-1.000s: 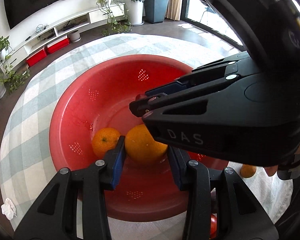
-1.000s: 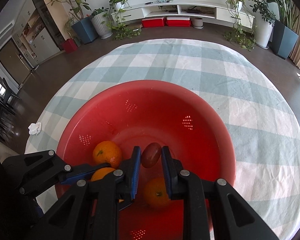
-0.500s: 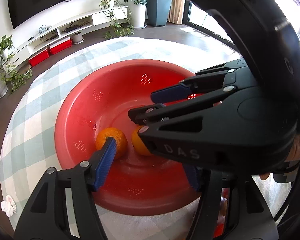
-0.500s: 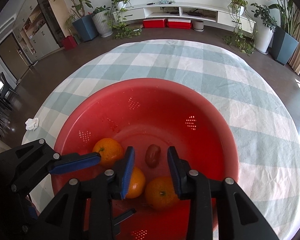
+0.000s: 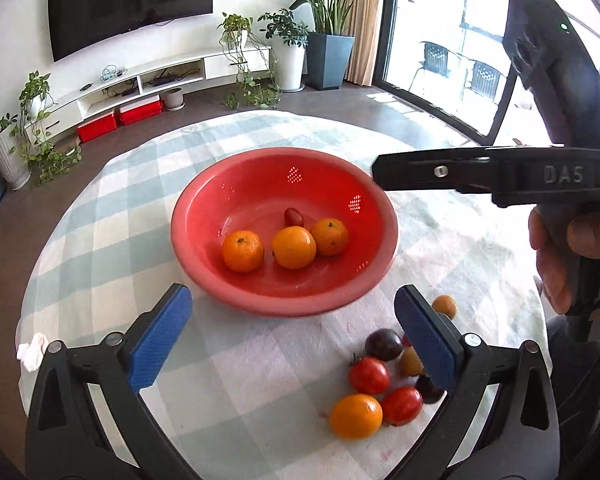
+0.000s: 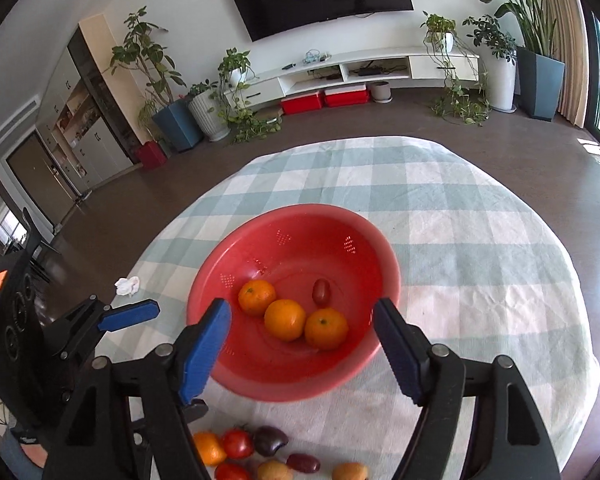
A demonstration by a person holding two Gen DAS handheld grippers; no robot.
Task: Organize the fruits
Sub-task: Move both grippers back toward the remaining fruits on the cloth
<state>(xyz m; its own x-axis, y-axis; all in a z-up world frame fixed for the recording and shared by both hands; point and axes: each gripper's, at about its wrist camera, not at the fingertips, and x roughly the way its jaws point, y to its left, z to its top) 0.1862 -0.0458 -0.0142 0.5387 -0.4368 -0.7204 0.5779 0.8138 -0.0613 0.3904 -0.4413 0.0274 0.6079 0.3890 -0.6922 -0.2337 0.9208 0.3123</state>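
Observation:
A red perforated bowl sits on the checked tablecloth. It holds three oranges and a small red tomato. My left gripper is open and empty, above the cloth just short of the bowl's near rim. My right gripper is open and empty, raised above the bowl's near side; in the left wrist view it shows at the right. Loose fruit lies on the cloth near me: an orange, red tomatoes and dark ones.
A crumpled white tissue lies near the left table edge. The round table drops off to brown floor all around. A TV shelf and potted plants stand far behind.
The left gripper let go of an orange and the right let go of the small tomato, both into the bowl. Both grippers opened wide and drew back and up from the bowl.

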